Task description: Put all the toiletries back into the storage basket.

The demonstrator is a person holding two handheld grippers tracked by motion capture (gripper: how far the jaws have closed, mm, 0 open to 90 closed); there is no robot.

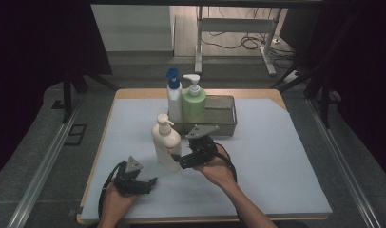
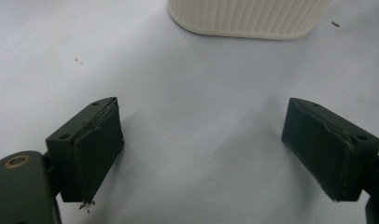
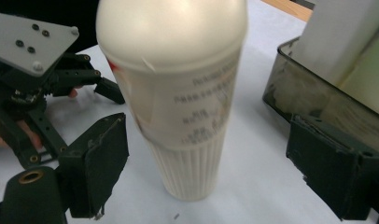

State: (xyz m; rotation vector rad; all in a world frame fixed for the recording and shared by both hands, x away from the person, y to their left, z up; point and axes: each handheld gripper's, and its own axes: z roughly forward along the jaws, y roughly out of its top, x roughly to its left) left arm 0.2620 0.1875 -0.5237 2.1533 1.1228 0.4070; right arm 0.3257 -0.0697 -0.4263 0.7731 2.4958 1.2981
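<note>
Pale blue table covering [image 1: 276,156] carries a cream pump bottle [image 1: 165,142] just before the dark tray [image 1: 227,124], standing between the right gripper [image 1: 178,158]'s wide-open jaws: probably rigid, smooth plastic, best pinched at the ribbed lower body; the left gripper [image 1: 150,182] gapes empty nearby.

Lab recording bay — dark curtains [image 1: 34,38], papered table [image 1: 276,142], floor cables [image 1: 248,42]

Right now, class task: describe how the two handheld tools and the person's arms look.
Both tongs, left and right, are black linkage frames with flat rectangular padded black jaws, each topped by a grey three-cornered plate with screws. Black cables loop from them. The forearms are bare, without sleeves.
</note>
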